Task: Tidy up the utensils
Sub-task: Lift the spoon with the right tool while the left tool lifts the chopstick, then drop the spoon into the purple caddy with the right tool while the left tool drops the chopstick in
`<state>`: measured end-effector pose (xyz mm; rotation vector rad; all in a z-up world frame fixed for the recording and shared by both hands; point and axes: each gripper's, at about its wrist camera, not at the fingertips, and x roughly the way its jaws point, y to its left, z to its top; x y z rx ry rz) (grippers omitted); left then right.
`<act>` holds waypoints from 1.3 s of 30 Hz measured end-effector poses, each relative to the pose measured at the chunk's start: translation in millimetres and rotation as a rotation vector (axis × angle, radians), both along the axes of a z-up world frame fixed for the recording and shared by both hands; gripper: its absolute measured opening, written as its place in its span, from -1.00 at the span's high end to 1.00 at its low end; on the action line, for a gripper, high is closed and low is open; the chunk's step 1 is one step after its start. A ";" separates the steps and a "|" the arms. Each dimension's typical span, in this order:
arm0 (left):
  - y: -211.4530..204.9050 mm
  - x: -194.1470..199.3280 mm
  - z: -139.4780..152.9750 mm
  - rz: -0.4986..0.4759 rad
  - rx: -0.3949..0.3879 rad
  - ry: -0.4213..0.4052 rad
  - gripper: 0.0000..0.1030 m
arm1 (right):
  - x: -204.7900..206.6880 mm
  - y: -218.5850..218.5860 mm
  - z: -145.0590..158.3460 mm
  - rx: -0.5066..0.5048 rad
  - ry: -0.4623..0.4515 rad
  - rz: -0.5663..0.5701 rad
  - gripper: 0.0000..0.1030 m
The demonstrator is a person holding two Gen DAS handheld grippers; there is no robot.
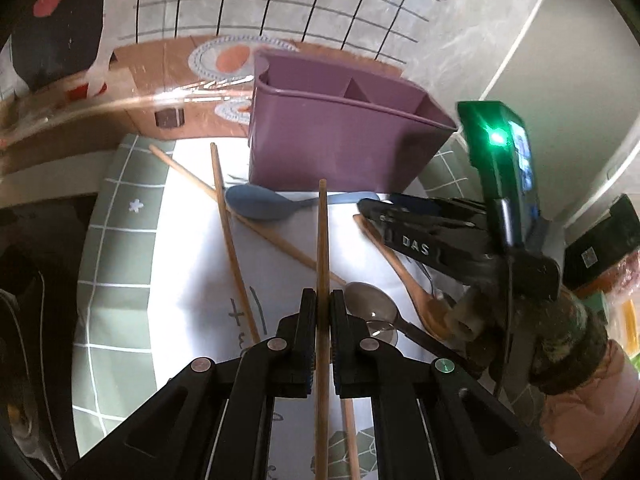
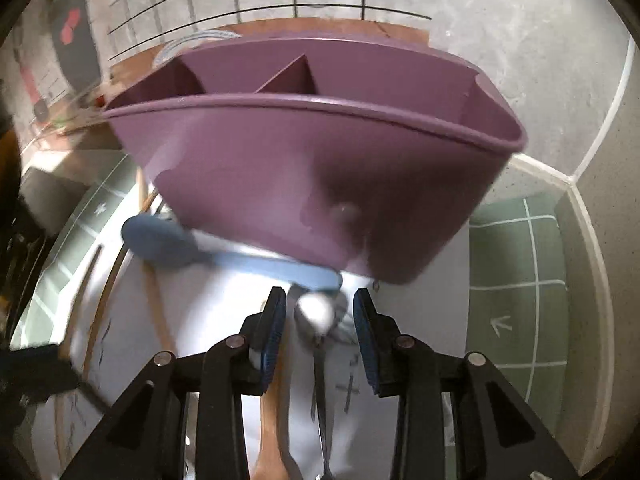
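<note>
left gripper [image 1: 322, 300] fingers clamped on long wooden chopstick [image 1: 322, 240] | chopstick points straight at purple plastic divided caddy [image 1: 340, 140] ahead | right gripper [image 2: 320, 304] fingers partly apart, holding nothing, caddy close ahead

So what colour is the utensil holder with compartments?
Purple, a dusty mauve; the utensil holder shows best in the right wrist view.

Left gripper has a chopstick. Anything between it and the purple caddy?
Nothing visible. The left gripper holds the chopstick, which points at the caddy; only the blue spoon lies flat below, and the compartments look empty.
</note>
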<state>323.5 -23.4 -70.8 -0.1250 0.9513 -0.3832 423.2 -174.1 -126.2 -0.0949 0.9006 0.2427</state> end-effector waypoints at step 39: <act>-2.5 51.4 213.8 0.236 -0.129 -0.760 0.87 | -52.6 -33.6 281.0 0.096 -0.510 -0.028 0.61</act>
